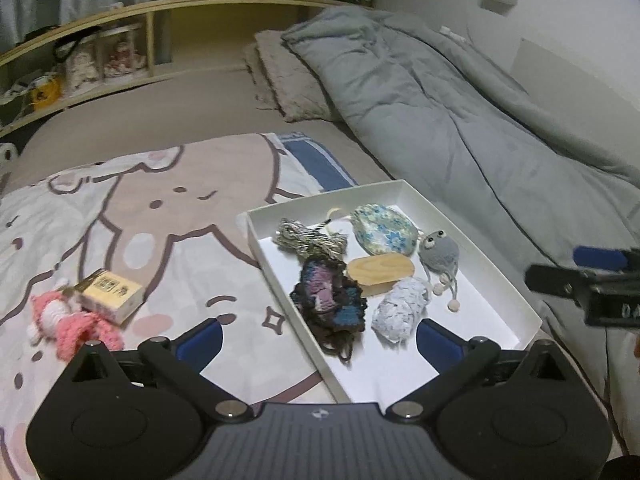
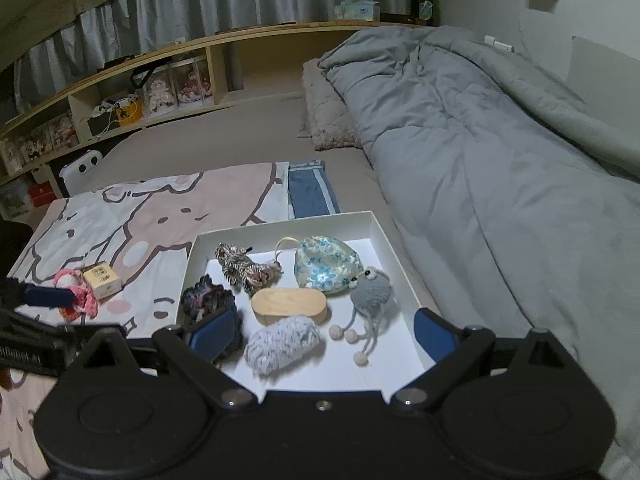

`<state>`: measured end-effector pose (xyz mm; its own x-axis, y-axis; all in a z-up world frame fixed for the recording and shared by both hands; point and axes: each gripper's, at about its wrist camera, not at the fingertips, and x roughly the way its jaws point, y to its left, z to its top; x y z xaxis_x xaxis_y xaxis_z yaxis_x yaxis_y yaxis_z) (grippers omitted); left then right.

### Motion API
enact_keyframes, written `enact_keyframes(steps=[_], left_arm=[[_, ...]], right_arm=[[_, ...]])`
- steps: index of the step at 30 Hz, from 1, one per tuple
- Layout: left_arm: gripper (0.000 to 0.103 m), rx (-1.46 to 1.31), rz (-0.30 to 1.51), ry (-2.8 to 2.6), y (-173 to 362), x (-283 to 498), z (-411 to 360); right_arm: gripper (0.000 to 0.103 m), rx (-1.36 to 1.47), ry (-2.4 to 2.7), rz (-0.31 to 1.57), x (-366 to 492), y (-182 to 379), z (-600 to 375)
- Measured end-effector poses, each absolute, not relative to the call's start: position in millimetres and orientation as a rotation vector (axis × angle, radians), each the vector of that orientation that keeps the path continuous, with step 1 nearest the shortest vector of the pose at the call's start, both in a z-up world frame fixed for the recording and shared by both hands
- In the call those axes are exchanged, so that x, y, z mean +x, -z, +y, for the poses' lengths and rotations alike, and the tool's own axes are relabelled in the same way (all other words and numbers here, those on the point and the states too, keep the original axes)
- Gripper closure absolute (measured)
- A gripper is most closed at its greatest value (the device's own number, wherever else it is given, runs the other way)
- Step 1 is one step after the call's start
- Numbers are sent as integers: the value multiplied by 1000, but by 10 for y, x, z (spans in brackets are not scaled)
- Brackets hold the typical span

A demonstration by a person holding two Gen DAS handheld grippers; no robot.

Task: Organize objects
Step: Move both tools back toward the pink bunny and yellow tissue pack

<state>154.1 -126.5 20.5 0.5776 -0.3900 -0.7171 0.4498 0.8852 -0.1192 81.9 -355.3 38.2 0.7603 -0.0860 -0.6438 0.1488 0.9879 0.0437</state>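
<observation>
Right wrist view alone shows the shelf's white device [image 2: 82, 168]; writing is unreadable. White box [image 2: 191, 268] sits on the bed, near right; pink toy [image 1: 68, 326] outside, left. Both jaws released, empty.

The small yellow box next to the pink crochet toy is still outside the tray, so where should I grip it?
Take the small yellow box across its two long side faces, from above. It lies flat on the printed blanket, top face clear. Its left end touches the pink crochet toy, so grip toward the right end.
</observation>
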Motion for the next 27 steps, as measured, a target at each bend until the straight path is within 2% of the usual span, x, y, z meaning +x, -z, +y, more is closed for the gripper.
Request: enact_keyframes(steps=[13,27], left_arm=[[0,107,792,410,-180,1274,-1074],[0,56,768,380,-147,1229,-807]], right_arm=[[0,81,155,714,549,-286,-3413],[0,75,199,692,493,-191,-3318]])
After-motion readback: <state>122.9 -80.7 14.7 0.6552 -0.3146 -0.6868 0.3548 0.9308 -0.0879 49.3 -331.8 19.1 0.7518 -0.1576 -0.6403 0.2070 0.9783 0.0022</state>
